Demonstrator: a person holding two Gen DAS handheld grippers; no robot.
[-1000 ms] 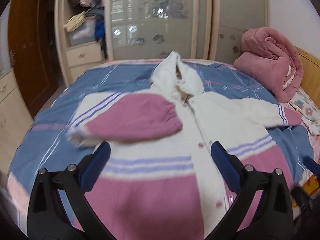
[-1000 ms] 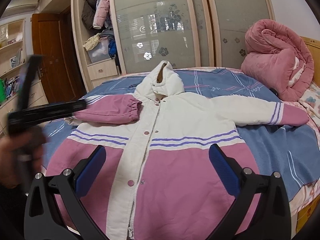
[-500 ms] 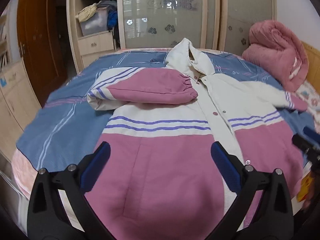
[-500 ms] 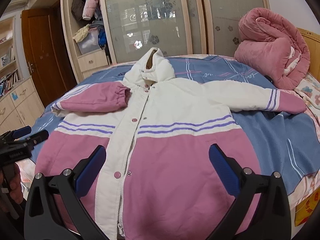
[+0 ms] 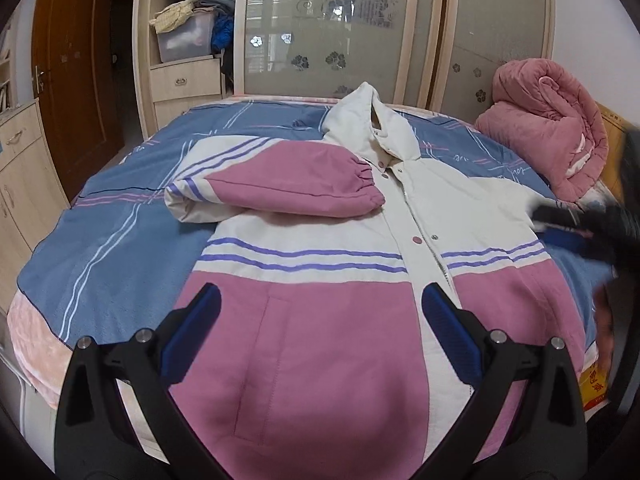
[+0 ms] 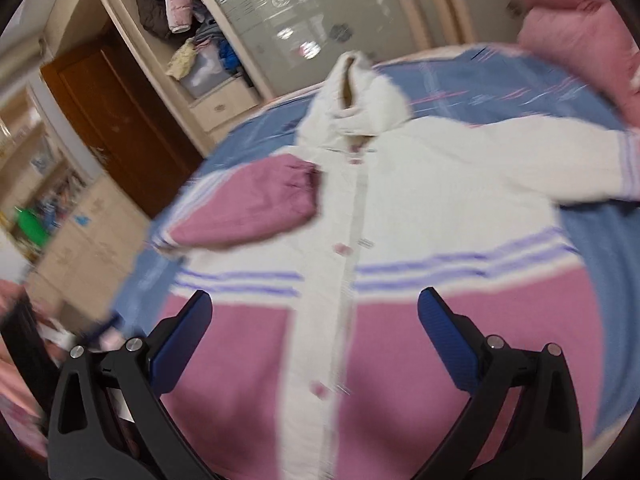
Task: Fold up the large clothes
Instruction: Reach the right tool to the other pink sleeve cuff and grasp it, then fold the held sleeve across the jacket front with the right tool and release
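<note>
Our jacket (image 5: pixel 320 264) lies front up on the bed (image 5: pixel 120 216), hood (image 5: pixel 368 124) at the far end and hem at the near edge, so its long axis runs straight away from us. One sleeve (image 5: pixel 288 184), on the left of the scene, is already folded across the chest, cuff almost at the button line. The other sleeve (image 6: pixel 520 160) stretches out to the right, its striped cuff near the pink quilt (image 5: pixel 548 120) bundled at the far right corner.

That outstretched sleeve is, in our judgement, the next thing to fold, and it lies to the right of and beyond both grippers. The right gripper (image 6: pixel 316 336), fingers spread wide and holding nothing, is the nearer one; it hovers over the pink hem, its view blurred. The left gripper (image 5: pixel 320 332), likewise parted and empty, hangs above the hem left of the zip. A dark blur at the right edge of the left view is probably the other tool.
</note>
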